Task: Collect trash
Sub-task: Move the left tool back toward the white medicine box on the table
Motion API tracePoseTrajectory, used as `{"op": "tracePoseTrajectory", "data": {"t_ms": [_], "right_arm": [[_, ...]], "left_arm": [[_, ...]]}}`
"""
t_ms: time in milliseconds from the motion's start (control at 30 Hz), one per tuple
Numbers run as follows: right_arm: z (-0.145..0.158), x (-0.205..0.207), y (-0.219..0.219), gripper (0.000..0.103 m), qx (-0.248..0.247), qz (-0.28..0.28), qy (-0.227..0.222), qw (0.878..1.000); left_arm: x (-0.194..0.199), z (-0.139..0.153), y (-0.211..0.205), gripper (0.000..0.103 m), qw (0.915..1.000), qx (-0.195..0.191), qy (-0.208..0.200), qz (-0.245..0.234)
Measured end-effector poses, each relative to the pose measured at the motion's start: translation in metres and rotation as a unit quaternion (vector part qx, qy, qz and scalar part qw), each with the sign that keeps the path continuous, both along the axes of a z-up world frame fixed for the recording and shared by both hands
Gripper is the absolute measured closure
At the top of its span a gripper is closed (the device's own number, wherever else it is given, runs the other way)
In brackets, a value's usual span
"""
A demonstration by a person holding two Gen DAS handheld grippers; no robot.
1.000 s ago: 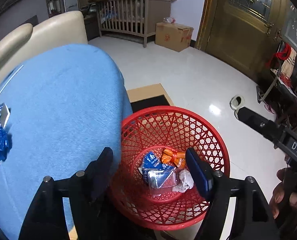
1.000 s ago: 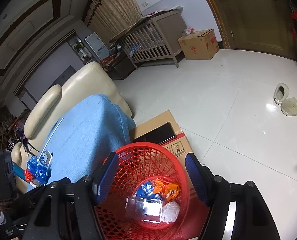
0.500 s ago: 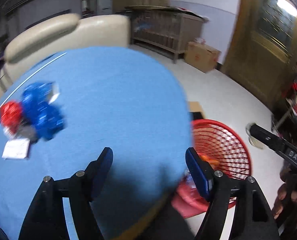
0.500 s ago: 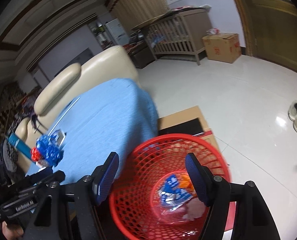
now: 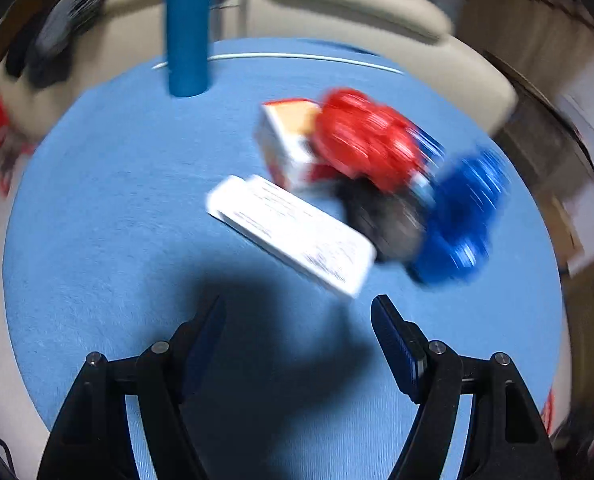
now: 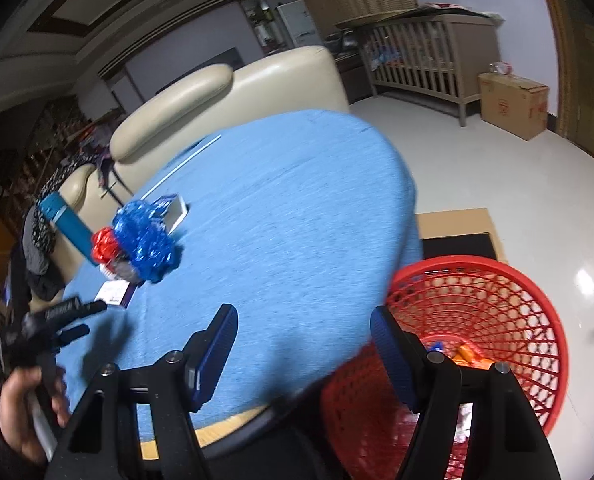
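Observation:
A trash pile lies on the blue-covered round table [image 5: 97, 208]: a flat white box [image 5: 293, 232], a white and orange carton [image 5: 285, 136], a red crumpled wrapper [image 5: 365, 140], a blue crumpled wrapper [image 5: 461, 216] and something dark grey [image 5: 385, 220]. My left gripper [image 5: 297, 340] is open and empty, just short of the white box. My right gripper [image 6: 303, 344] is open and empty over the table edge, beside the red basket [image 6: 509, 280], which holds wrappers. The pile also shows in the right wrist view, with the blue wrapper [image 6: 145, 240] on top. The left wrist view is blurred.
A blue cylinder [image 5: 187, 28] stands at the table's far side. A cream sofa [image 6: 237, 92] is behind the table. A flat cardboard box [image 6: 457, 224] lies under the basket. A wooden crib [image 6: 421, 56] and a cardboard box [image 6: 513, 104] stand by the far wall.
My left gripper has swung from over the basket across the table to the trash pile. My right gripper has turned left, so the table fills more of its view. Both stay open.

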State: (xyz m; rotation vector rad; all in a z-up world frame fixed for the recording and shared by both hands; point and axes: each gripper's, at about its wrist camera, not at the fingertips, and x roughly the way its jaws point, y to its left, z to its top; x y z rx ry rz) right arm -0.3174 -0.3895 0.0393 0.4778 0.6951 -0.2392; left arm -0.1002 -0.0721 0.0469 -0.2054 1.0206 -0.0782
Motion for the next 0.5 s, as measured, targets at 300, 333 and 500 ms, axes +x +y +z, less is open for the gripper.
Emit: {"op": "tracePoseTrajectory", "data": {"t_ms": [300, 333, 500], "right_arm": [[-0.006, 0.006, -0.001, 0.03, -0.002, -0.003, 0.018, 1.0], [-0.007, 0.005, -0.003, 0.03, -0.001, -0.006, 0.019, 1.0], [-0.01, 0.001, -0.011, 0.03, 0.007, -0.019, 0.022, 1.0]], "left_arm": [[0.067, -0.014, -0.025, 0.027, 0.9981, 0.024, 0.035, 0.044], [0.073, -0.02, -0.026, 0.024, 0.9976, 0.029, 0.044, 0.045], [0.067, -0.025, -0.014, 0.023, 0.9991, 0.016, 0.039, 0.001]]}}
